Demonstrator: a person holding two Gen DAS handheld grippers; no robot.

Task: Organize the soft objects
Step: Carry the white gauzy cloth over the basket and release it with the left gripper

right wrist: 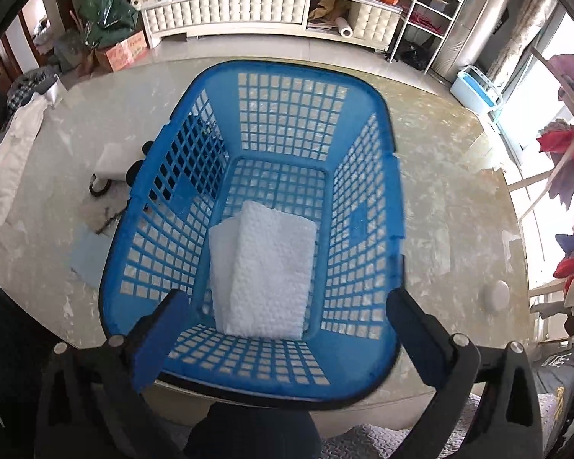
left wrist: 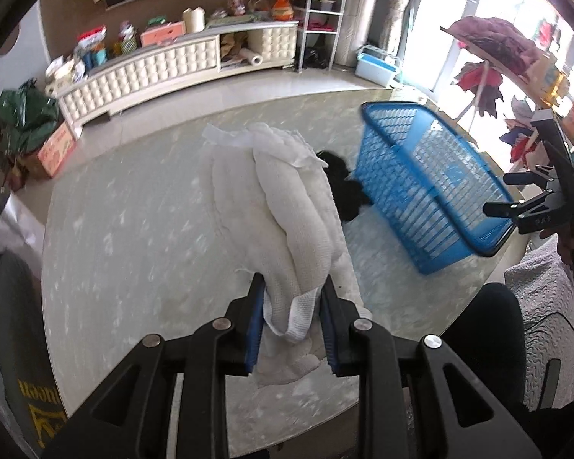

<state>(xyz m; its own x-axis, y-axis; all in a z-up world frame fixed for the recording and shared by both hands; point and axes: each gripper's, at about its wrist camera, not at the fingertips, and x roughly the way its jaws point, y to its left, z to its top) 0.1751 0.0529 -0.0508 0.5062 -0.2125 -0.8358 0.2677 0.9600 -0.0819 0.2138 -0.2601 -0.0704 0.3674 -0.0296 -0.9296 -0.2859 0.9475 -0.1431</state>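
Left of the blue basket point(right wrist: 363, 206), the left gripper point(left wrist: 292, 317) pinches a long white cloth point(left wrist: 287, 206) lying on the table point(left wrist: 134, 229), while the right gripper point(right wrist: 287, 325) hangs wide open over a folded white towel point(right wrist: 268, 267) inside the basket

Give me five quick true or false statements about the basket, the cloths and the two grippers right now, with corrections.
1. The left gripper grips a white cloth. True.
2. The blue basket is empty. False: a folded white towel lies in it.
3. The right gripper is shut on the towel. False: its jaws stand wide open above the basket.
4. A black item lies between cloth and basket. True.
5. The basket stands on the floor. False: it is on the table.
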